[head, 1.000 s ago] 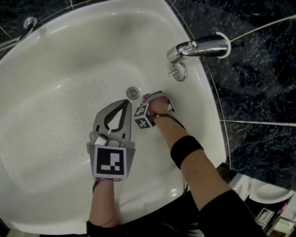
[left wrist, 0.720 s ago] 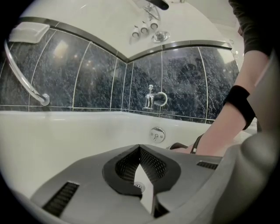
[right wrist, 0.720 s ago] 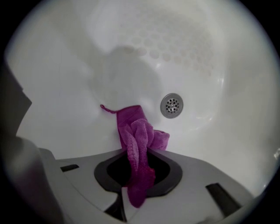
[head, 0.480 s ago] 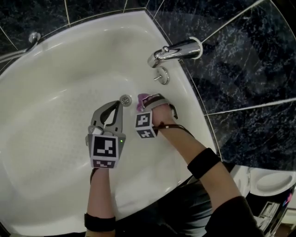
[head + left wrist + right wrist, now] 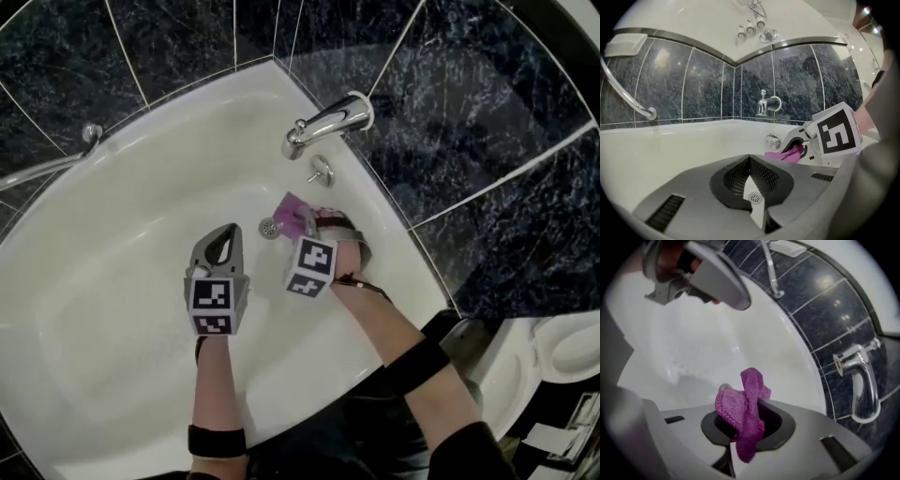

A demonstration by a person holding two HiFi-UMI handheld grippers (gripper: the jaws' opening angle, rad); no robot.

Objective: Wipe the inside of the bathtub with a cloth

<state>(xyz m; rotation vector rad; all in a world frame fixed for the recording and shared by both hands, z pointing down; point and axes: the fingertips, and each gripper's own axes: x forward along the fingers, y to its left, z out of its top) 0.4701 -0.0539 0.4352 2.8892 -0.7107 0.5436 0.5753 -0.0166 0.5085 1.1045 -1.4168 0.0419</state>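
The white bathtub (image 5: 112,234) fills the head view, with its drain (image 5: 268,228) near the middle. My right gripper (image 5: 306,223) is shut on a bunched purple cloth (image 5: 292,215), held just right of the drain and below the chrome faucet (image 5: 323,122). In the right gripper view the cloth (image 5: 744,411) hangs out of the shut right gripper (image 5: 749,423). My left gripper (image 5: 225,232) hovers to the left of the drain, shut and empty. In the left gripper view its tips (image 5: 750,164) meet, and the cloth (image 5: 786,153) shows beyond them.
A round chrome knob (image 5: 321,171) sits on the tub wall under the faucet. Dark marbled tiles (image 5: 469,112) surround the tub. A chrome grab rail (image 5: 52,161) runs along the left rim. A white toilet (image 5: 562,352) stands at the lower right.
The head view has pulled back and swung. The right gripper has come up off the tub wall, so the cloth now shows by the drain. The left gripper stays shut beside it.
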